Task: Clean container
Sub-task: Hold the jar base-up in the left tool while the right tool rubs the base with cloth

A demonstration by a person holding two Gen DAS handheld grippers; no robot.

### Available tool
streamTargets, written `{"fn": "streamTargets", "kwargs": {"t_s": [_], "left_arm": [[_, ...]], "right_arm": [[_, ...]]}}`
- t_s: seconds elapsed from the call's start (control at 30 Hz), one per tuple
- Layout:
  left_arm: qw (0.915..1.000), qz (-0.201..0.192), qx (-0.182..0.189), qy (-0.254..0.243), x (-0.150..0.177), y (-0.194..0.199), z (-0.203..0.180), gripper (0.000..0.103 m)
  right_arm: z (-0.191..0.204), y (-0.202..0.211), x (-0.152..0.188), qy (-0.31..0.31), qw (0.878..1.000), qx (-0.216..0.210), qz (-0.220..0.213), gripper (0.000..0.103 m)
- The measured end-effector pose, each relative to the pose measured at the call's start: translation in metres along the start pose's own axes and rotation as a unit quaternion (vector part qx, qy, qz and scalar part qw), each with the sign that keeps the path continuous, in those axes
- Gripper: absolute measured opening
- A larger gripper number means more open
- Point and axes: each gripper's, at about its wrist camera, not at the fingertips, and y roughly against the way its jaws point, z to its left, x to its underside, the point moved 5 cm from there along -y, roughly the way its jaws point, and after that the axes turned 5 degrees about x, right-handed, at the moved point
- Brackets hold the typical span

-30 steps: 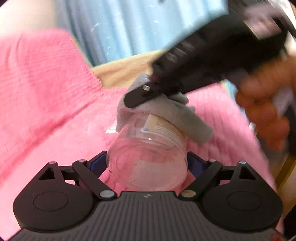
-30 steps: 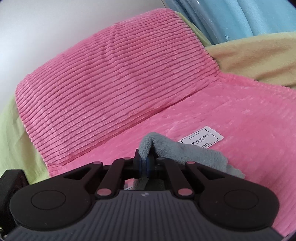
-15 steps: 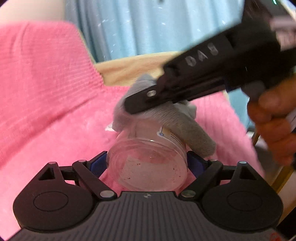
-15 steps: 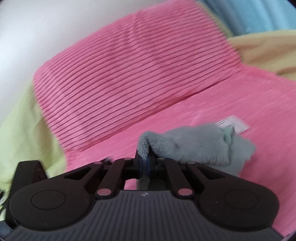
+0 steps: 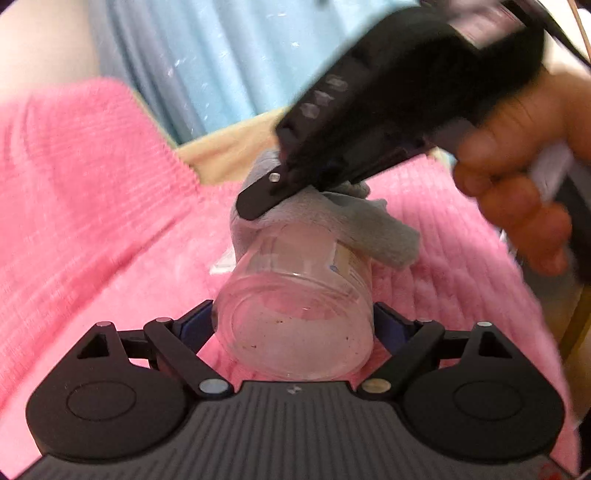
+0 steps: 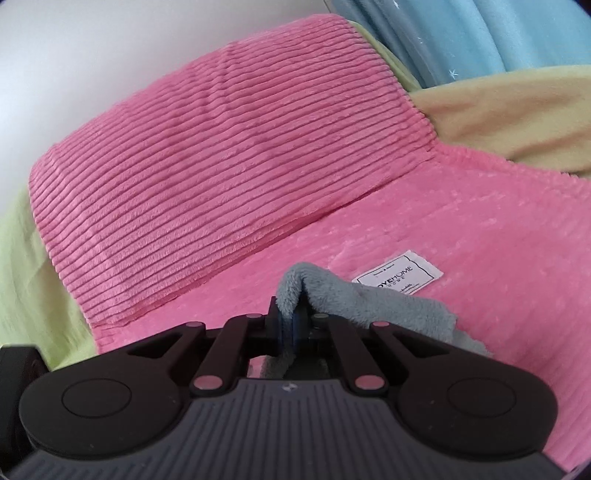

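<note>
My left gripper (image 5: 293, 325) is shut on a clear plastic container (image 5: 295, 295), held on its side with the base toward the camera; small dark specks show inside. My right gripper (image 5: 255, 206) comes in from the upper right, shut on a grey cloth (image 5: 351, 225) that it presses over the container's far end. In the right wrist view the right gripper (image 6: 290, 321) pinches the grey cloth (image 6: 369, 299), which drapes to the right; the container is hidden there.
A pink ribbed pillow (image 6: 221, 155) and a pink blanket (image 6: 480, 240) with a white label (image 6: 399, 277) lie below. A yellow-green sheet (image 6: 517, 110) and blue curtain (image 6: 498, 33) are behind. The person's hand (image 5: 517, 184) grips the right tool.
The right gripper with the cloth has shifted across the container's far end and back, rubbing it. The left gripper keeps its hold; the container has tilted a little.
</note>
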Motion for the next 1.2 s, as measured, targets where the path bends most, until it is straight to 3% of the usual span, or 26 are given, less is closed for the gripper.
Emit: {"fn": "streamTargets", "kwargs": {"t_s": [0.2, 0.3, 0.43, 0.57, 0.67, 0.8, 0.9, 1.03, 1.2], "left_arm": [[0.9895, -0.014, 0.057, 0.132, 0.002, 0.003, 0.024, 0.090], [0.9866, -0.016, 0.064, 0.149, 0.005, 0.004, 0.026, 0.090], [0.9923, -0.017, 0.048, 0.113, 0.002, 0.003, 0.025, 0.090], [0.9999, -0.007, -0.001, 0.008, -0.001, 0.001, 0.006, 0.090], [0.9990, -0.005, -0.017, -0.041, 0.000, 0.000, -0.003, 0.090], [0.9977, -0.005, -0.023, -0.063, 0.000, 0.000, -0.009, 0.090], [0.9976, -0.007, -0.022, -0.066, -0.001, -0.001, -0.009, 0.090], [0.9998, -0.011, 0.011, 0.012, -0.002, 0.000, 0.006, 0.090], [0.9882, -0.015, 0.062, 0.139, 0.002, 0.001, 0.028, 0.091]], "right_arm": [[0.002, 0.000, -0.002, -0.002, 1.000, -0.001, 0.001, 0.002], [0.005, 0.000, -0.003, 0.001, 1.000, -0.003, 0.005, 0.002], [0.022, 0.000, 0.005, 0.016, 0.998, -0.047, 0.028, 0.002], [0.039, -0.002, 0.013, 0.036, 0.995, -0.078, 0.048, 0.002], [0.027, -0.001, 0.006, 0.034, 0.998, -0.044, 0.031, 0.002], [-0.003, 0.003, -0.005, -0.008, 1.000, 0.002, 0.004, 0.002], [-0.004, 0.003, -0.003, -0.012, 1.000, 0.001, 0.000, 0.002], [0.002, 0.002, -0.003, 0.008, 1.000, 0.006, -0.001, 0.002], [0.002, 0.002, -0.004, 0.004, 1.000, 0.004, 0.000, 0.002]]}}
